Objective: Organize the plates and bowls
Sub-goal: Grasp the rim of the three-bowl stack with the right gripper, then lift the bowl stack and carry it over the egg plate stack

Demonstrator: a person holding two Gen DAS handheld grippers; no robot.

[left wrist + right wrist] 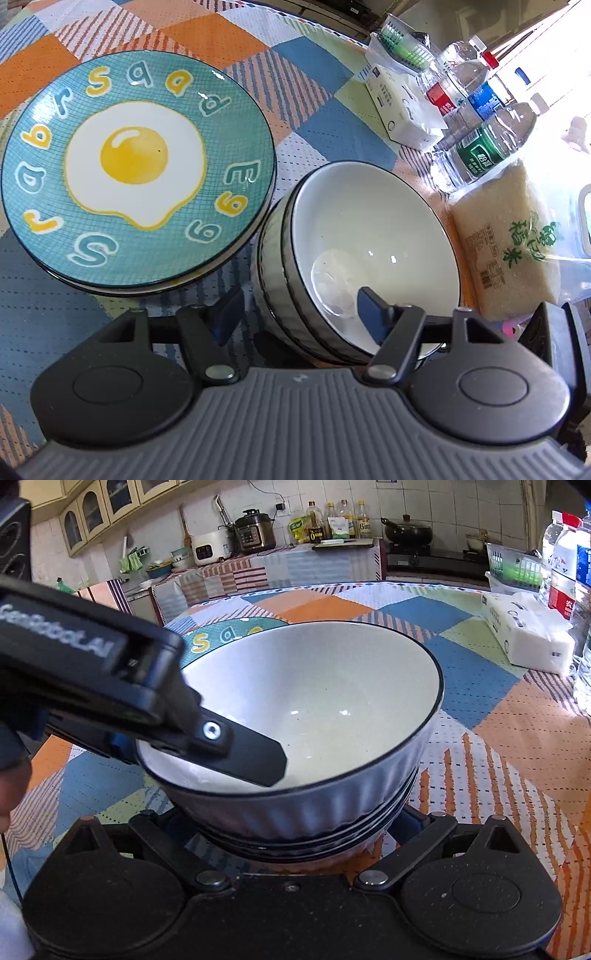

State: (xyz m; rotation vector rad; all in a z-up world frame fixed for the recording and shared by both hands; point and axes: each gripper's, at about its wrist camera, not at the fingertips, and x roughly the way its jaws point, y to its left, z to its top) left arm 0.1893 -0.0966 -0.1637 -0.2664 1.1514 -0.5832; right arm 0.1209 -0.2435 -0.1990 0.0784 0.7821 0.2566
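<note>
A stack of ribbed grey bowls with white insides (pixel 369 229) (pixel 314 701) stands on the patchwork tablecloth. My left gripper (pixel 299 314) is open and straddles the near wall of the top bowl, one finger (pixel 373 314) inside, the other (pixel 229 314) outside. That inside finger also shows in the right wrist view (pixel 255 757). My right gripper (pixel 291 834) is open wide, its fingertips hidden on either side of the stack's base. A stack of teal fried-egg plates (pixel 136 166) (pixel 221 635) lies just left of the bowls.
A bag of rice (pixel 506 240), several water bottles (pixel 476 122), a tissue pack (pixel 399 107) (pixel 524 635) and a plastic basket (pixel 513 568) crowd the table's right side. A kitchen counter with appliances (pixel 251 531) stands beyond the table.
</note>
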